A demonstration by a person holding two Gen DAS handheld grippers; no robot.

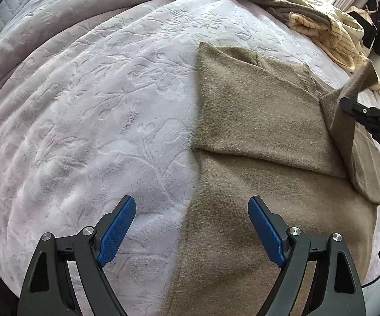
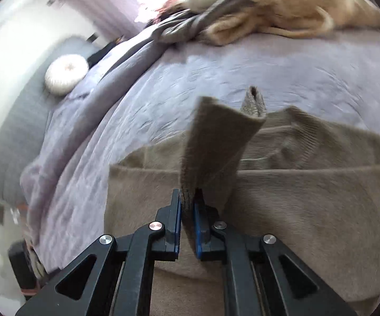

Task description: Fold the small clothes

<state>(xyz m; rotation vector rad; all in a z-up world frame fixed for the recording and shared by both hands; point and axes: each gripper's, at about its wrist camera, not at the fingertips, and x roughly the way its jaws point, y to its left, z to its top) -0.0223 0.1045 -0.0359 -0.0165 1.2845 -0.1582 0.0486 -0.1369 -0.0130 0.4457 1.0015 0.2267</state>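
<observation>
A brown knit sweater lies flat on a pale lilac embossed blanket, one sleeve folded across its body. My left gripper is open and empty, hovering over the sweater's left edge near the hem. My right gripper is shut on the sweater's other sleeve and holds it lifted above the body. In the left wrist view the right gripper shows at the far right with the raised sleeve.
A heap of cream and grey-brown clothes lies at the far right of the bed, also in the right wrist view. A round white cushion rests near the grey headboard. Rumpled blanket folds lie at the far left.
</observation>
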